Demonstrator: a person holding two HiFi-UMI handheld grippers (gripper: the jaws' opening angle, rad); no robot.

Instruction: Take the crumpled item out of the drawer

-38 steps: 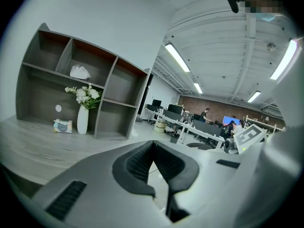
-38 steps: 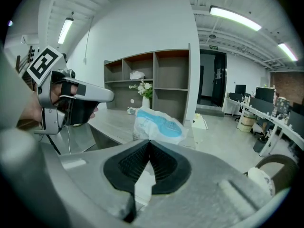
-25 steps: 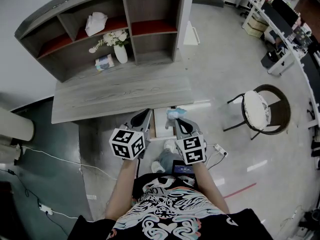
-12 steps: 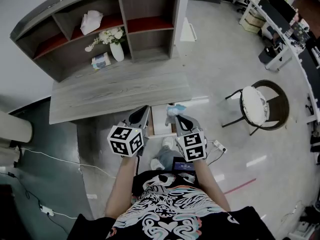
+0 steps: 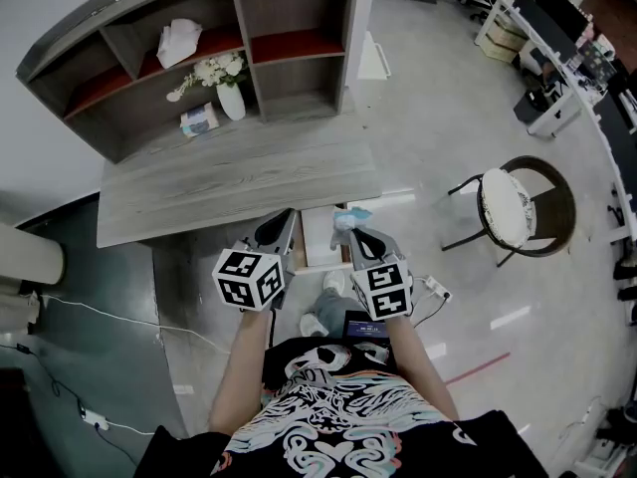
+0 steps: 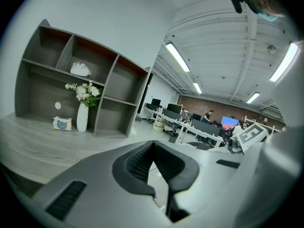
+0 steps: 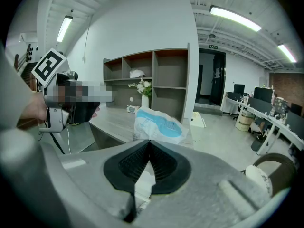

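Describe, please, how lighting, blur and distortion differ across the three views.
Head view: evenly lit and sharp, but the lens bows the desk and shelf. Left gripper view: dark round corners, ceiling lights glare, near fingers soft. Right gripper view: same dark corners and fisheye curve; the crumpled bag is crisp.

evenly bright, lit by long white ceiling tube lights (image 6: 178, 57). pale glare streaks on glossy grey floor (image 5: 448, 98). heavy fisheye bending, black vignetted corners in both gripper views. nearest foreground soft.
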